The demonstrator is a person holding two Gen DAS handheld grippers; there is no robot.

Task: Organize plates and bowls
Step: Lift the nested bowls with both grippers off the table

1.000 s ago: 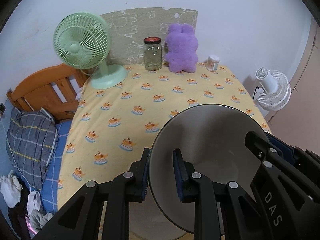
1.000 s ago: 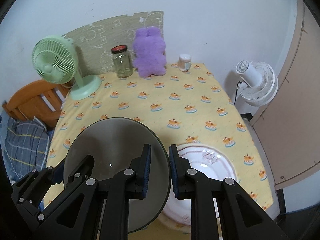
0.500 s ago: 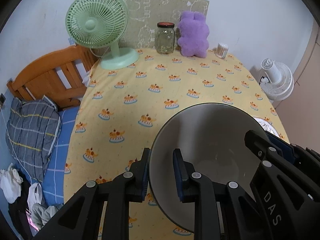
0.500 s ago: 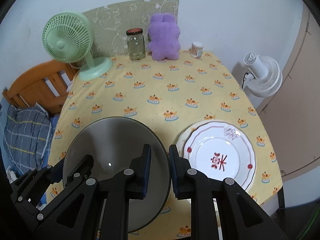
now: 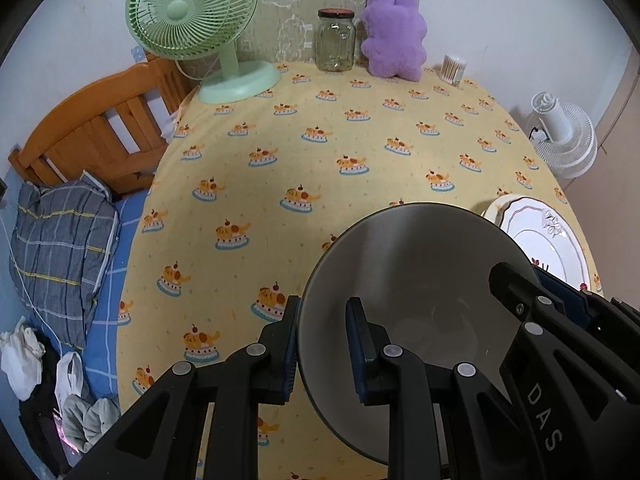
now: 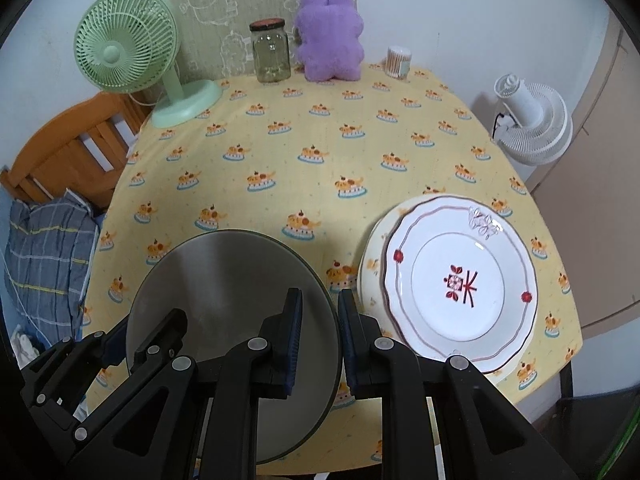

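left gripper (image 5: 322, 344): fingers clamped on grey bowl (image 5: 416, 280) left rim | right gripper (image 6: 320, 336): narrow, pinching its right rim | bowl: opening tilted toward cameras, just left of white plate (image 6: 460, 280), above surface (image 6: 320, 152)

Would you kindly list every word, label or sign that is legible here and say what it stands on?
"DAS": raised letters on the right tongs, seen in the left wrist view.
Red emblem, perhaps a character, unreadable: middle of the white plate.
White outline drawings, no clear words: green mat on the wall.
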